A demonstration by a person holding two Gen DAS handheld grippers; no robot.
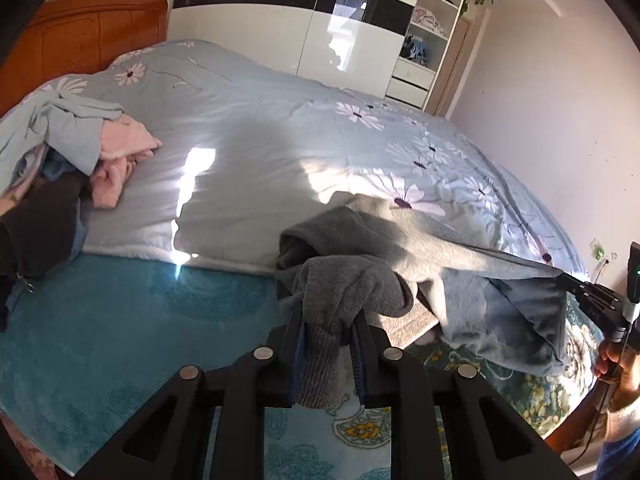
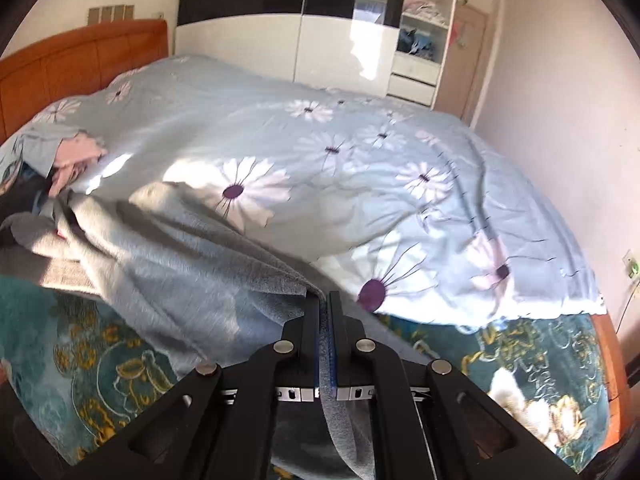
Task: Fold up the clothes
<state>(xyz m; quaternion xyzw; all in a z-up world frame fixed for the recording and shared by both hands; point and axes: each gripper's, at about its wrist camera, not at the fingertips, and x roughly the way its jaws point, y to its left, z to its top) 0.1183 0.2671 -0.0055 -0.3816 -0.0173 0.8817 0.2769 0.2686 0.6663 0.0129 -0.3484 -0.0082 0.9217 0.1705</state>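
Sweatshirt point(image 1: 432, 240), grey fleece, stretched between my two grippers above the near edge of the bed. My left gripper point(image 1: 326, 320) is clenched on a bunched cuff or hem of it; ribbed knit hangs down between the two black fingers, and the blue pads press against the fabric on both sides. My right gripper point(image 2: 325, 300) is clamped on another edge of the same garment, the jaws nearly touching with a thin fold of grey cloth pinched between them and a strip trailing down behind the pads. In the left wrist view my right gripper appears at the far right edge, with my hand point(image 1: 612, 360) around its handle.

From the right grip the sweatshirt runs leftward in a taut, sloping sheet; its middle sags onto the teal patterned blanket point(image 2: 100, 360) and partly onto the pale blue daisy-print quilt point(image 2: 320, 152). Sunlight falls in patches across quilt and garment.

At the left, near the orange wooden headboard point(image 1: 80, 36), lies a heap of unfolded clothes point(image 1: 80, 140): light blue, pink and dark pieces. Behind the bed stands a white wardrobe point(image 1: 280, 32) with a black band and open shelves beside it.
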